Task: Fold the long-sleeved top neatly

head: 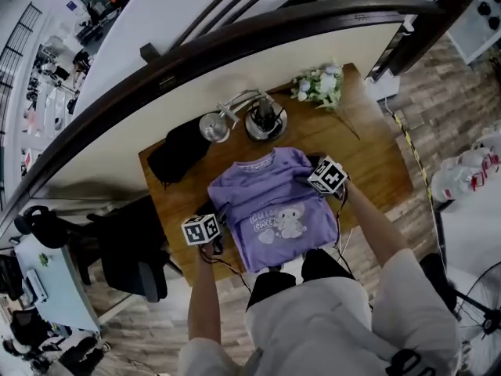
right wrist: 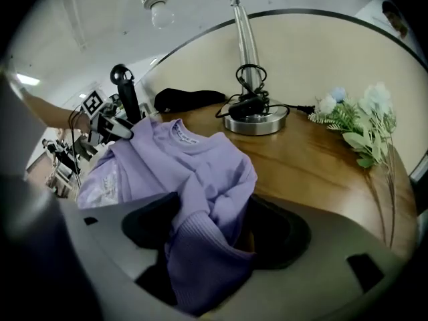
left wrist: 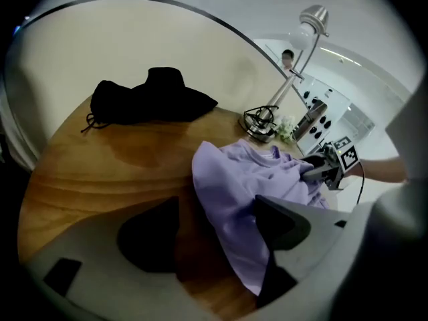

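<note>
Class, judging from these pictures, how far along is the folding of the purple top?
Done: the purple top lies spread, print up, on the table. In hand: its ribbed cuff sits between the right gripper's open jaws; the left gripper, open, is at the opposite edge. Left: folding the body.

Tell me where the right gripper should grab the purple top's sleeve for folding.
Grip the ribbed cuff of the top. It looks like the thickest, firmest part, and it lies bunched between the right gripper's open jaws. Come in from the person's right side of the top, angled down, and close across the ribbing. The looser folds behind it would probably slip.
</note>
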A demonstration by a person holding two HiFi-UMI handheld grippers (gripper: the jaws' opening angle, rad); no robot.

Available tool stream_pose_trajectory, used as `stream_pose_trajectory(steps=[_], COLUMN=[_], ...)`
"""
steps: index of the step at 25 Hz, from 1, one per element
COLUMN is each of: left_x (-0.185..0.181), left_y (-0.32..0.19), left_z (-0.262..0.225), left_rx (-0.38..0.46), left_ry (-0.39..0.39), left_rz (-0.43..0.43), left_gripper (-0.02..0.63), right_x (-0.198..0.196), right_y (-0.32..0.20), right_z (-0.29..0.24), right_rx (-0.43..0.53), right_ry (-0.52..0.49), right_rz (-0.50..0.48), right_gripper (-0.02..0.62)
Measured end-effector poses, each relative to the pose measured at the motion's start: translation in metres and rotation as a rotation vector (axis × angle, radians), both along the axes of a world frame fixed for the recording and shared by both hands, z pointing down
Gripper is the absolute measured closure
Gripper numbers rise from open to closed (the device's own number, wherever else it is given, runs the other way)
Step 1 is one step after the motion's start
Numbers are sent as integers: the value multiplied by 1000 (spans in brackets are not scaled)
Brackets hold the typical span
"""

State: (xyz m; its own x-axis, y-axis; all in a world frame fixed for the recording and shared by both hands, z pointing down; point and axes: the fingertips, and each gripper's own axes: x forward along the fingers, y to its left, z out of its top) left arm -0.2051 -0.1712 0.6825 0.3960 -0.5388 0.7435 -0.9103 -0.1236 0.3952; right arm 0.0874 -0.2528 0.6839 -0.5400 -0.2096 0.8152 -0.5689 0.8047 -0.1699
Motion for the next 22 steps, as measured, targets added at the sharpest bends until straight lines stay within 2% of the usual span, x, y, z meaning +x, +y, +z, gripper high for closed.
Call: stream_pose_trajectory(steps=[2, 5, 7, 9, 11, 15, 22], left_x=[8, 14, 21, 27, 28, 23, 17], left_y=[2, 0, -2, -4, -8, -19, -49], left_z=[0, 2, 1, 1, -3, -18, -37], left_rx=[4, 17, 35, 39, 48, 99, 161], left_ry=[-36, -101, -92, -105, -117, -113, -162], left_rz=[64, 131, 152, 176, 179, 154, 137], left_gripper=[250, 270, 417, 489, 512, 517, 518], right_x=[-1, -8, -14, -18, -18, -16, -22], right_y=[1, 2, 5, 8, 8, 0, -25], right_z=[1, 1, 0, -1, -4, -19, -37], right_rx=[18, 15, 7, 9, 12, 32, 105], right_ry=[15, -5, -27, -49, -78, -138, -132], right_rz=[-32, -66, -80, -78, -55, -6, 2], right_gripper=[280, 380, 454, 495, 505, 506, 508])
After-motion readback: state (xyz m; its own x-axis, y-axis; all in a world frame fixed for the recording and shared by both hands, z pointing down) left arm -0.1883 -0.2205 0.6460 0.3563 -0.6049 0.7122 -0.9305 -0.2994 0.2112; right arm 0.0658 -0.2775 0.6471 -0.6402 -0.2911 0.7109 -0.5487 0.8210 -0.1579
